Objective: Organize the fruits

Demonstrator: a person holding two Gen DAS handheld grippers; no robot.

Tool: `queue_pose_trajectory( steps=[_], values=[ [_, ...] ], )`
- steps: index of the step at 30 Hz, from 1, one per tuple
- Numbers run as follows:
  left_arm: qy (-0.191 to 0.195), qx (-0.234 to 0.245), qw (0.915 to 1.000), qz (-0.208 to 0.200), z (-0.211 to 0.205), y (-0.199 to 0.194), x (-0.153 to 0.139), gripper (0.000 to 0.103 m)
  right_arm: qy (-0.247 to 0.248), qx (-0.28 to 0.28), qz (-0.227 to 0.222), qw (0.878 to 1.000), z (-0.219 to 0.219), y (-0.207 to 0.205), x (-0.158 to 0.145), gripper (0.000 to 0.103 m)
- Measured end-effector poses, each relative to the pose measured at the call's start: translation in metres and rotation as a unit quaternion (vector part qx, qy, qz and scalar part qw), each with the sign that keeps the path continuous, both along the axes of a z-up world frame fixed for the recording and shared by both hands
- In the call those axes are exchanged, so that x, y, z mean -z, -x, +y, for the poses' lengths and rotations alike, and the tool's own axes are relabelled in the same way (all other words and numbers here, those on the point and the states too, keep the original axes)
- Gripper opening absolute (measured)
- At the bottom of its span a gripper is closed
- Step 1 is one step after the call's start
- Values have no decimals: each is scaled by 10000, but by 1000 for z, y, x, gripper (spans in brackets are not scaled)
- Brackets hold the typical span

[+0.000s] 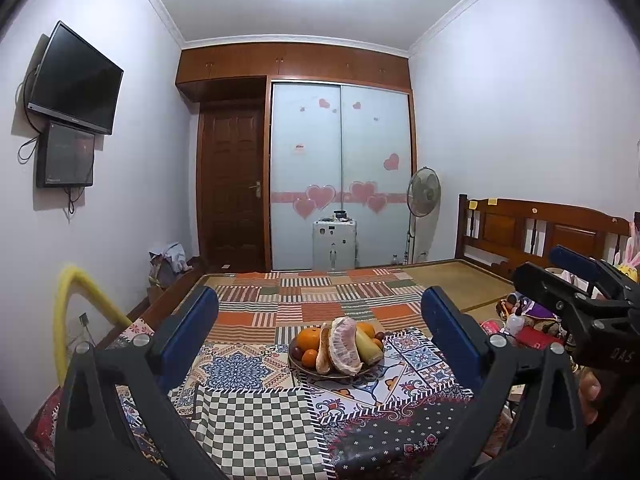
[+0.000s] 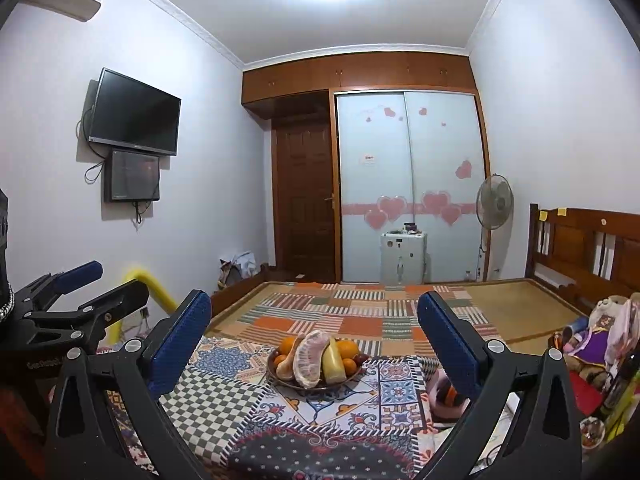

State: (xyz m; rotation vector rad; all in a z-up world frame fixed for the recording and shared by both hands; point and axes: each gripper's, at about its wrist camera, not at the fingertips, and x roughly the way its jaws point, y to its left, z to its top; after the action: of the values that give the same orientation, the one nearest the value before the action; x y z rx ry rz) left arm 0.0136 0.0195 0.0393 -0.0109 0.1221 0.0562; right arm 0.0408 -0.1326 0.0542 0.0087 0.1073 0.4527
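Observation:
A round brown plate [image 1: 304,370] of fruit stands on the patterned cloth on the bed. It holds peeled pomelo pieces [image 1: 345,344], oranges [image 1: 308,338], a pale yellow-green fruit [image 1: 368,346] and small dark fruits. The plate [image 2: 280,378] also shows in the right wrist view with the pomelo [image 2: 308,360] and oranges [image 2: 347,348]. My left gripper [image 1: 320,344] is open and empty, well short of the plate. My right gripper [image 2: 314,344] is open and empty, also short of it. Each gripper shows at the edge of the other's view.
A patchwork blanket [image 1: 320,300] covers the bed beyond the plate. Toys and clutter [image 2: 592,336] lie at the right by the wooden headboard [image 1: 540,232]. A yellow padded rail [image 1: 68,308] stands at the left. A fan [image 1: 423,192], a small white cabinet [image 1: 334,244] and the wardrobe stand at the back.

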Motion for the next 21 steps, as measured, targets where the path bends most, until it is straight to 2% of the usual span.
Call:
queue_pose_trajectory(
  steps=[21],
  values=[
    [-22, 65, 10000, -6, -2, -2, 1, 103, 10, -9, -15, 10000, -3, 3, -2, 103]
  ],
)
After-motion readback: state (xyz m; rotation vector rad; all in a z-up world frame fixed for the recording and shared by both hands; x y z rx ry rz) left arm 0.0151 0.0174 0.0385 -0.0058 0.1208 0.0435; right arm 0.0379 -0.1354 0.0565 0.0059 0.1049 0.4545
